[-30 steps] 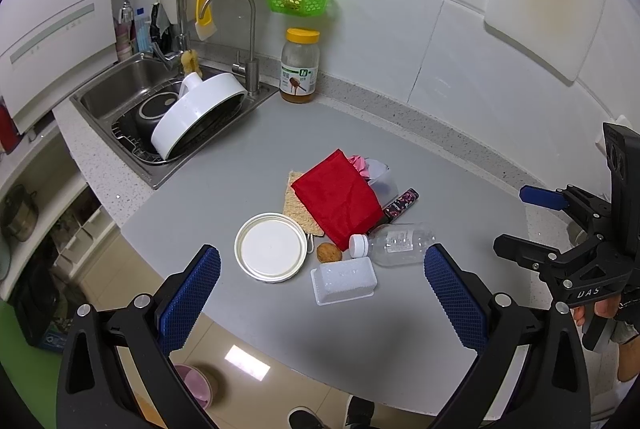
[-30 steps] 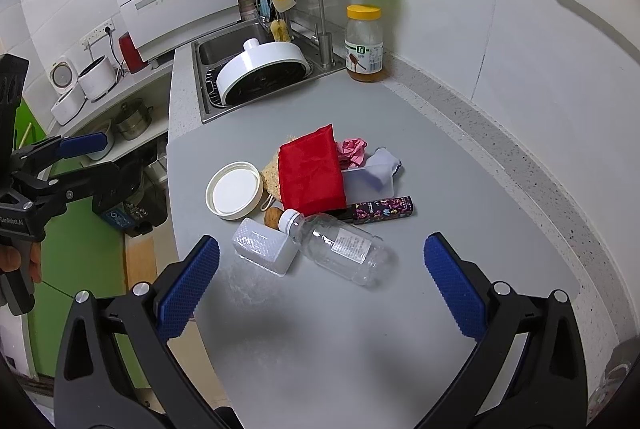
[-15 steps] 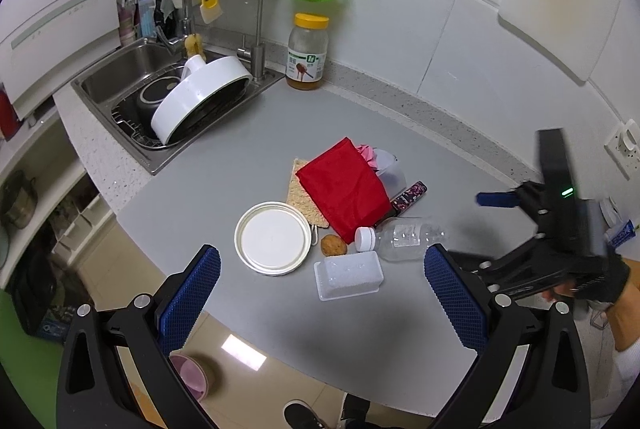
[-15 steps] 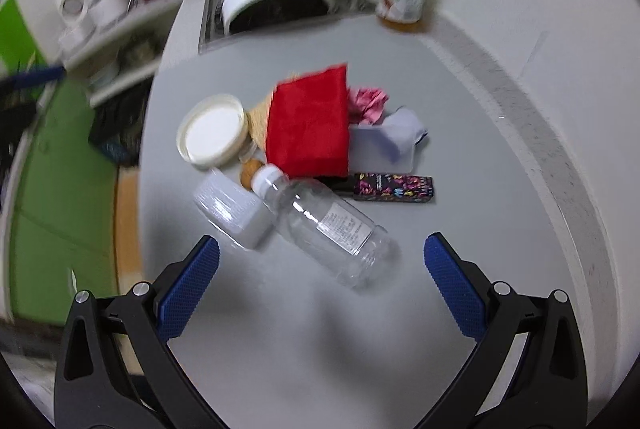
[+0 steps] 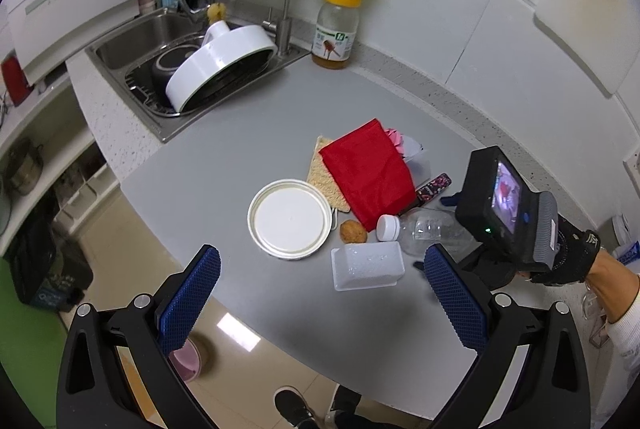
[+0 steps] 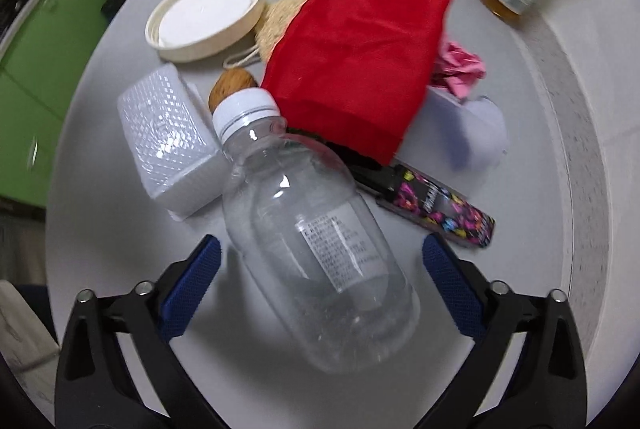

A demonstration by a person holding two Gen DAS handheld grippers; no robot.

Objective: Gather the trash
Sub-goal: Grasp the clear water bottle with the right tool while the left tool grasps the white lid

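A clear, empty plastic bottle with a white screw cap [image 6: 308, 229] lies on its side on the grey counter [image 6: 400, 349], at the near edge of a small heap of rubbish, its cap pointing toward a brown round nut-like lump [image 6: 233, 88] and a red folded cloth [image 6: 356, 61] that overlaps its shoulder. The right hand-held gripper [image 6: 320, 277] is spread wide, its blue pads on either side of the bottle's lower body without touching it. The left hand-held gripper [image 5: 320, 297] hangs equally wide and empty, well back over the counter's front edge. Around the bottle sit a white textured rectangular plastic tub [image 6: 168, 145] touching its side, a round cream plastic lid [image 6: 208, 15], a dark wrapper with bright floral print [image 6: 436, 207], a crumpled pink paper [image 6: 460, 69] and a woven straw-coloured pad [image 5: 326, 173] partly under the cloth. The bottle looks very light, smooth and thin-walled, so it will probably dent and may squirt or roll out of a hard pinch. The labelled middle of the body, squeezed gently across its width, seems the safest hold; the tapered neck beneath the cloth looks awkward. Lifting it may also drag the cloth and nudge the tub.
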